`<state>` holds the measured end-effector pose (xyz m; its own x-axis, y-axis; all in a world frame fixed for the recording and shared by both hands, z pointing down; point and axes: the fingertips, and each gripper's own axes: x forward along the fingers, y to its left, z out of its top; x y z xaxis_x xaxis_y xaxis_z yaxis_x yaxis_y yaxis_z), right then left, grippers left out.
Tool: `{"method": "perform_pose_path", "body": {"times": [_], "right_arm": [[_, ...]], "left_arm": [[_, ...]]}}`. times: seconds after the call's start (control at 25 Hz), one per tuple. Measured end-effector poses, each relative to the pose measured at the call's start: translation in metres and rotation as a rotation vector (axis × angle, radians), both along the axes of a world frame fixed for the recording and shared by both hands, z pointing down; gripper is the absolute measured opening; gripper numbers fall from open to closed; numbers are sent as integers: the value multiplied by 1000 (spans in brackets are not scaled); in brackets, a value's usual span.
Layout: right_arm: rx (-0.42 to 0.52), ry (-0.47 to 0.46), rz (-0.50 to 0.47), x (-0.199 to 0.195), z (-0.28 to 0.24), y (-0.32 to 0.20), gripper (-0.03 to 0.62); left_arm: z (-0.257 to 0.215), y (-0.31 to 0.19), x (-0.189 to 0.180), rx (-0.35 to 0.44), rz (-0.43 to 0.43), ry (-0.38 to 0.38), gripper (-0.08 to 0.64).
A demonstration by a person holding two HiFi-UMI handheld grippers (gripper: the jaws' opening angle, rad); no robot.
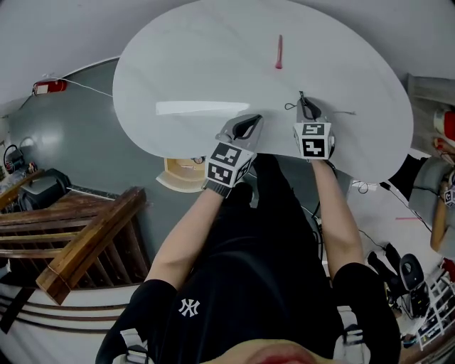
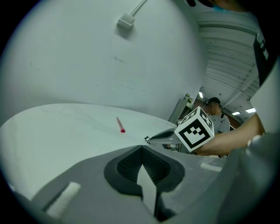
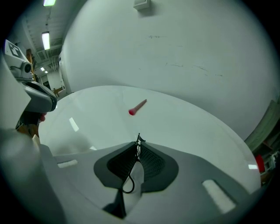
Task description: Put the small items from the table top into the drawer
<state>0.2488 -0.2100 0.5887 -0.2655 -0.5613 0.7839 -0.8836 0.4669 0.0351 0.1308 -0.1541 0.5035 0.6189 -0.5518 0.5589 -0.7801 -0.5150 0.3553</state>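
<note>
Right gripper [image 3: 138, 144], seen along its own jaws; the two dark ribbed pads closed on a thin black wire piece [image 3: 137, 153], whose tip stands just above them and whose loop hangs in the gap below; beyond the jaws, well apart, a red peg [image 3: 137, 107] lying on the white round table top [image 3: 192, 127]; left gripper [image 3: 43, 98] at the left edge; behind, a white wall [image 3: 175, 43] bearing a small white box [image 3: 142, 4].

A slim red stick [image 1: 279, 54] with a knobbed end lies flat near the desk's [image 1: 199, 71] far edge. A thin black wire clip [image 3: 130, 177] sits pinched in the right gripper's [image 3: 138, 141] jaws. The pale wooden drawer [image 1: 181, 174] stands open below the near edge.
</note>
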Motion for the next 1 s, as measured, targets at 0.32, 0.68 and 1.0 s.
{"method": "perform_pose_path", "body": {"times": [0.32, 0.68, 1.0], "right_arm": [[3, 10, -6, -4, -6, 5, 31], [64, -76, 27, -24, -38, 20, 31], [112, -98, -28, -81, -67, 63, 30]], "left_arm": [[-3, 11, -12, -3, -7, -11, 0], [-9, 40, -31, 30, -21, -2, 0], [-20, 83, -70, 61, -55, 0, 0]]}}
